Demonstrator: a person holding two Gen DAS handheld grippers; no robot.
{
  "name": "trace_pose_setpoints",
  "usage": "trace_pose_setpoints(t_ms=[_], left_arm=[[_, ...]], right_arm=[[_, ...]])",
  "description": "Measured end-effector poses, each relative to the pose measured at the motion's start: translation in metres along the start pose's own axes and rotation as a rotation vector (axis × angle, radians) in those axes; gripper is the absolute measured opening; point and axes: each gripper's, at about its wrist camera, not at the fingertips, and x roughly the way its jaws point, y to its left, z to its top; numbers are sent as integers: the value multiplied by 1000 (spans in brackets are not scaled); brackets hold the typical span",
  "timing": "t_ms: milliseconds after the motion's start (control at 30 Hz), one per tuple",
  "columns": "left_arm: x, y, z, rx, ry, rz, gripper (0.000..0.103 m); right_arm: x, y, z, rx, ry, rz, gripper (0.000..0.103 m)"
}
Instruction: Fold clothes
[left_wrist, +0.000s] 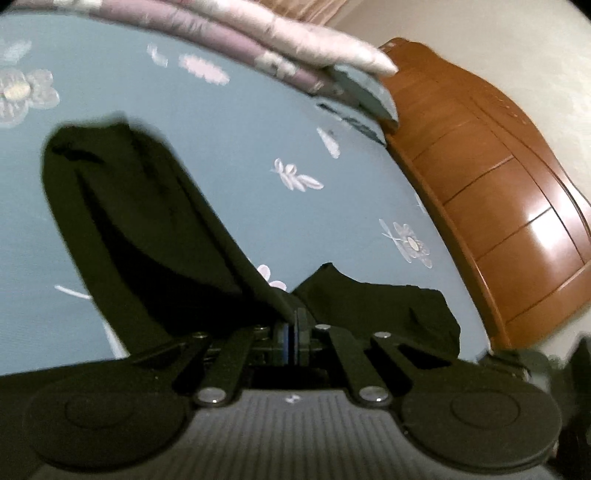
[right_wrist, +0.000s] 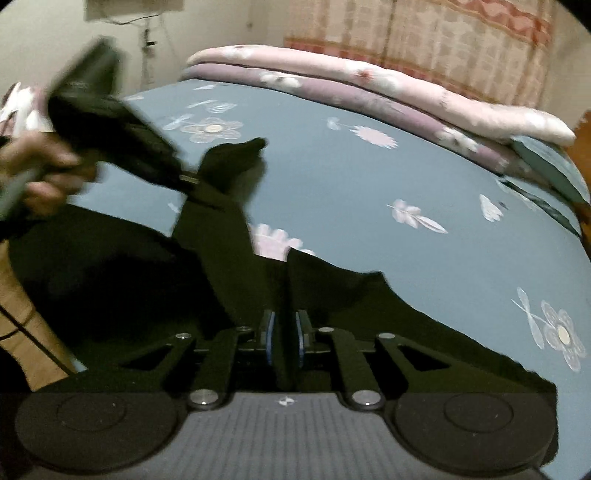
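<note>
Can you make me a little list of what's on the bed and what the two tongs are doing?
Surface: blue bedsheet with white flower prints
Clothing: black garment, partly lifted off the sheet
Left tongs: shut on a pinch of the black garment
Right tongs: shut on a fold of the black garment
Far edge of bed: folded pink and purple quilts
Bed end: wooden headboard
Picture quality: blurry from motion

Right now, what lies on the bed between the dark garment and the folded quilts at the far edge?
Only bare blue flowered bedsheet. In the right wrist view nothing sits between the dark garment and the folded quilts; the left wrist view agrees.
</note>
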Motion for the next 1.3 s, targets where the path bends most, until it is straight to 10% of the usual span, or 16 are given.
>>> trace_pose_setpoints(t_ms=[667,833,1033,1300], left_arm=[[-25,17,-100,-46,146,184,6],[-17,32,-106,-83,176,179,38],[-24,53,-86,-138,100,87,59],[20,122,-66,-452,115,-118,58]], right_arm=[[51,-25,-17,9,107,61,14],[56,-26,-15,11,113,70,19],[60,-25,-13,32,112,82,20],[56,-16,-15,36,112,86,27]])
